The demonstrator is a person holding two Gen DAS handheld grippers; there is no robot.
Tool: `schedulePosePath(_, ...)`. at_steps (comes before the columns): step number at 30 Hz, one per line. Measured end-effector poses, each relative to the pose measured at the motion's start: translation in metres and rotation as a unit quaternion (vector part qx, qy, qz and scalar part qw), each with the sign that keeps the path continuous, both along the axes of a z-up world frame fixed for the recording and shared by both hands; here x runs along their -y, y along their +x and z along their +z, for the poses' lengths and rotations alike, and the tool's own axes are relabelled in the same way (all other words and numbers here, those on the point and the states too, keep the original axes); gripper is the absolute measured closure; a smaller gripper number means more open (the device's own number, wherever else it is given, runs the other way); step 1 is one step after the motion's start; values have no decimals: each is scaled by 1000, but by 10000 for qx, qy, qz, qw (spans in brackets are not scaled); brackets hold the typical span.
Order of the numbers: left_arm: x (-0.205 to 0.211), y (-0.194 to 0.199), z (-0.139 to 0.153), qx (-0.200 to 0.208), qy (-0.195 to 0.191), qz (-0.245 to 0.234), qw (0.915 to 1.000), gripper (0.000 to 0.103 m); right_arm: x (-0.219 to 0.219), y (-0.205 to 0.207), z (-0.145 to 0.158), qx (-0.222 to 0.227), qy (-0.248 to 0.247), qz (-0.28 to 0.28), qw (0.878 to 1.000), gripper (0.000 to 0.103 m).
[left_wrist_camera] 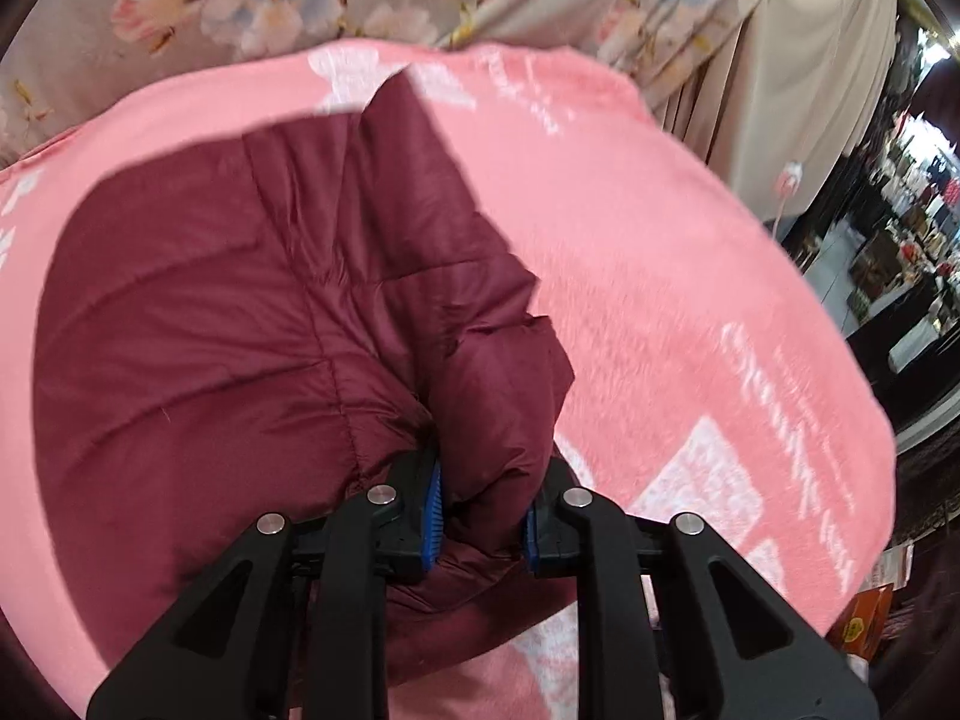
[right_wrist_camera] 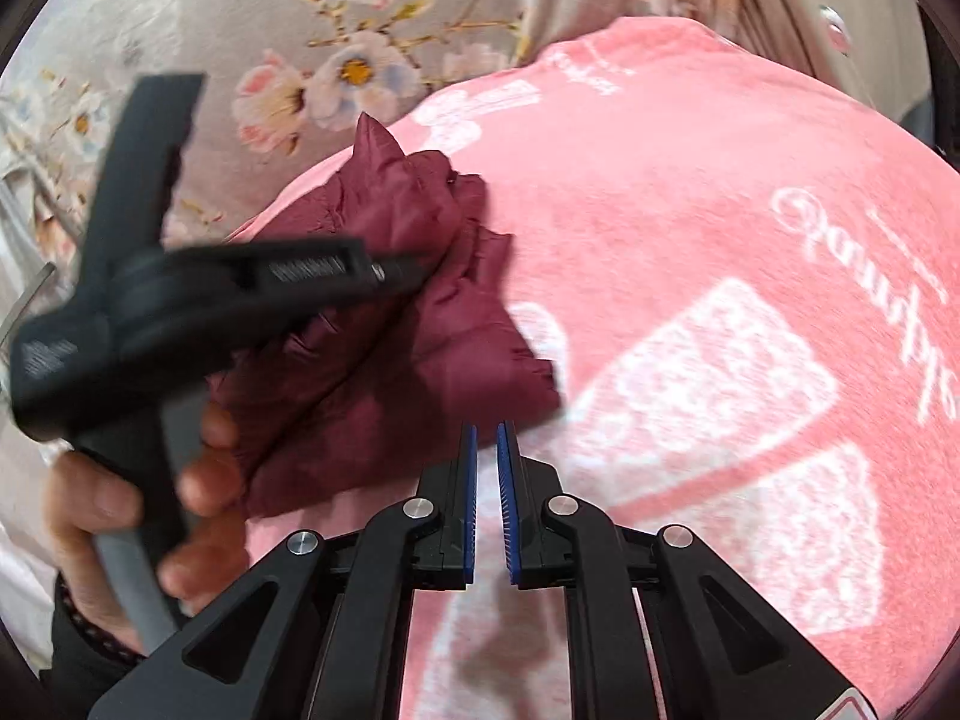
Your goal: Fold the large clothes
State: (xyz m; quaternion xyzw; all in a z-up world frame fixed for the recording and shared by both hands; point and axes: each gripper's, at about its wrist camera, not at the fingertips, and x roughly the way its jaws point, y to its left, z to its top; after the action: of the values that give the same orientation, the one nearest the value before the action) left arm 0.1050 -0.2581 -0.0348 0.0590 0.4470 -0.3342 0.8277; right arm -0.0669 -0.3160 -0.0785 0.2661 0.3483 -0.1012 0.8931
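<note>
Left hand-held gripper (left_wrist_camera: 483, 510): jaws closed partway on a bunched fold of the maroon padded jacket (left_wrist_camera: 270, 312), with thick fabric filling the gap between the blue pads (left_wrist_camera: 433, 510). Right hand-held gripper (right_wrist_camera: 487, 498): jaws nearly closed, a narrow slit between the pads, holding nothing; it hovers just beside the jacket's near edge. In the right wrist view the left hand (right_wrist_camera: 120, 504) grips the handle of its tool, whose fingers reach into the jacket from the side. The jacket lies crumpled on a pink blanket (left_wrist_camera: 660, 240) with white print, which appears to cover a bed; a floral sheet (right_wrist_camera: 270, 30) lies beyond. Judged step: carrying one side of the jacket over to make a fold. To do it well, keep the pinch firm on the slippery padding, lift the fabric clear of the blanket before moving it across, and open the free gripper to catch the opposite edge so the fold lands straight.
</note>
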Motion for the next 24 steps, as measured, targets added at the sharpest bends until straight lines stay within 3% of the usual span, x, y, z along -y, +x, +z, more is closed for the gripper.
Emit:
schedulePosePath(5, 6, -2, -5, -18, 163, -59, 9998, 82, 10, -7, 6, 92, 13, -36, 10000, 93)
schedulePosePath(7, -3, -3, 8, -135, -45, -101, 9998, 75, 11, -10, 16, 184, -41, -31, 9998, 93)
schedulePosePath(9, -20, -7, 35, -156, -515, -165, 9984, 56, 13, -15, 35, 307, -226, -63, 9993, 91)
schedulePosePath(10, -30, -11, 52, 40, -713, -163, 9973, 50, 13, -14, 46, 409, -324, -78, 9986, 88)
schedulePosePath(12, -48, -16, 82, 484, -951, -44, 9943, 34, 20, -8, 65, 628, -436, -107, 9970, 60)
schedulePosePath(14, -73, -14, 114, 824, -1235, 157, 9888, 27, 20, 2, 92, 941, -549, -66, 9940, 51)
schedulePosePath(16, -100, -3, 137, 1039, -1404, 479, 9835, 23, 18, 19, 115, 1148, -639, 49, 9913, 51)
schedulePosePath(19, -127, 19, 150, 1210, -1288, 962, 9795, 22, 16, 55, 141, 1306, -618, 291, 9891, 50)
schedulePosePath(24, -172, 72, 146, 926, -1129, 1656, 9753, 22, 21, 154, 154, 916, -250, 605, 9936, 50)
